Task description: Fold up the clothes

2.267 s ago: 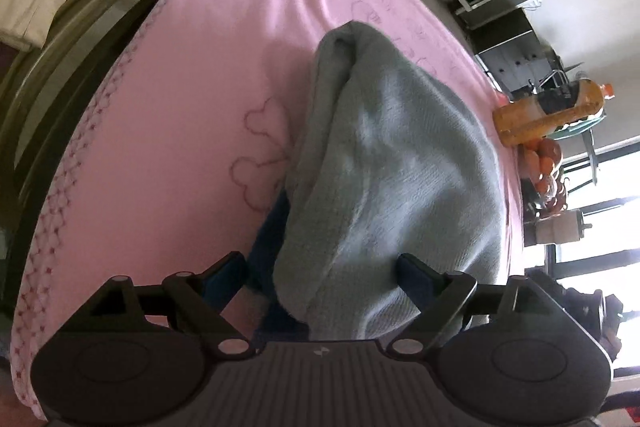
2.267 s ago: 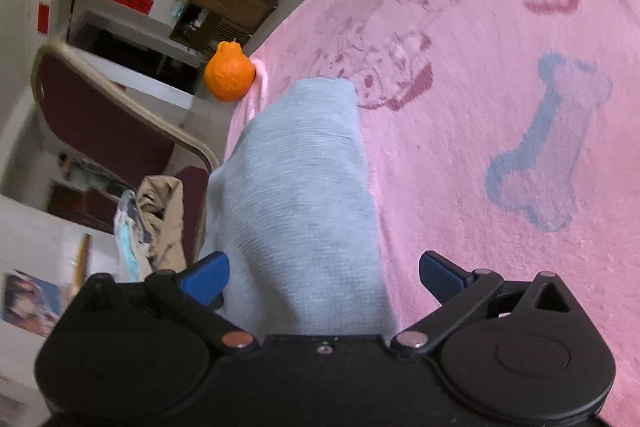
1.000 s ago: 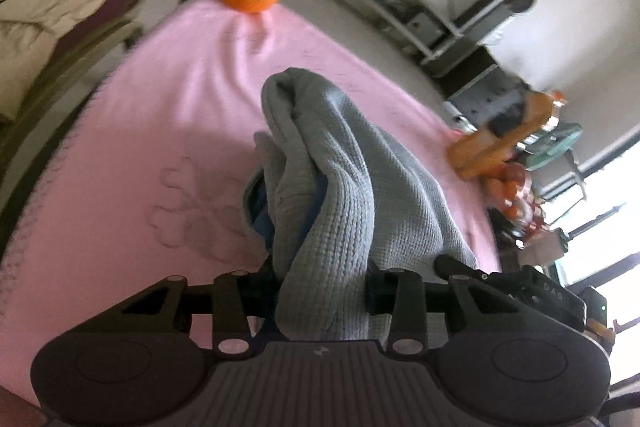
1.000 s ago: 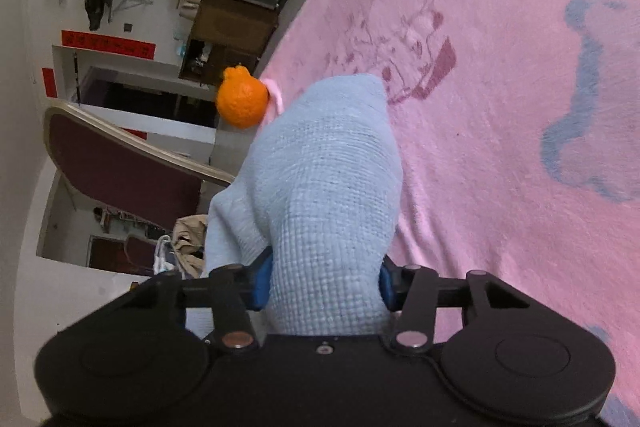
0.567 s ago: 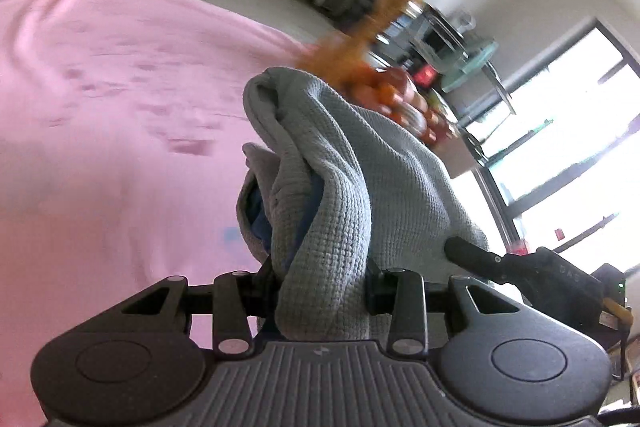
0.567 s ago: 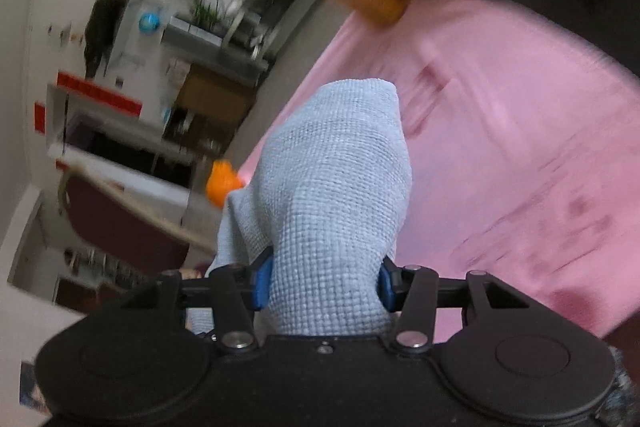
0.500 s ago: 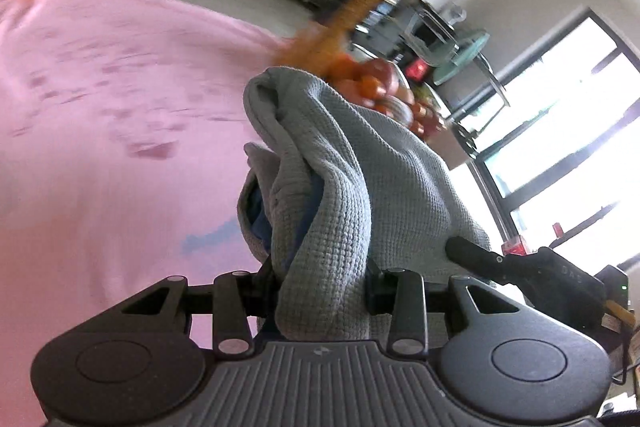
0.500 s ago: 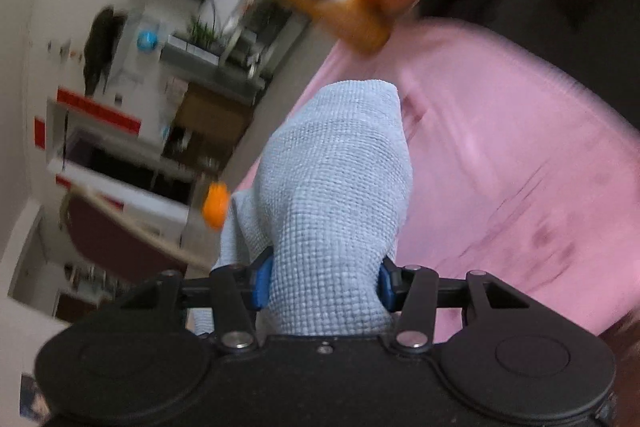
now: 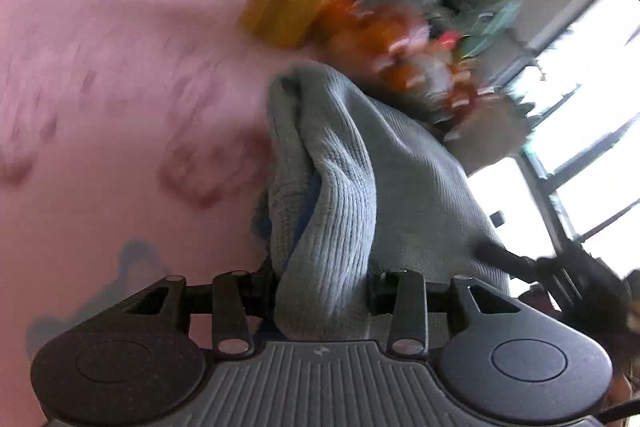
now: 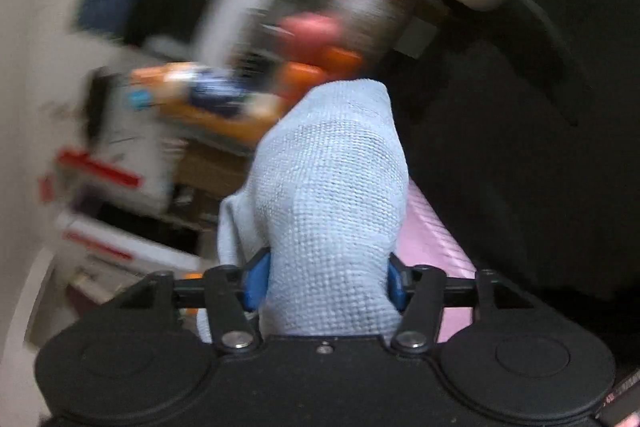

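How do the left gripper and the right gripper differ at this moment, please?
The left gripper has dark fingers; the right gripper has blue fingers. The left looks over the pink blanket, the right mostly past its edge. Both have the grey knit garment between opening jaws.

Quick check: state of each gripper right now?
Left gripper: jaws opening, grey knit garment between them.
Right gripper: jaws opening, same garment bunched between them.

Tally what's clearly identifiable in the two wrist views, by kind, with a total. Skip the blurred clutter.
Grippers: 2, left gripper and right gripper, each opening, with cloth between its jaws
Grey knit garment: 1
Pink blanket: 1
Total: 4
Blurred orange items behind can't be counted.
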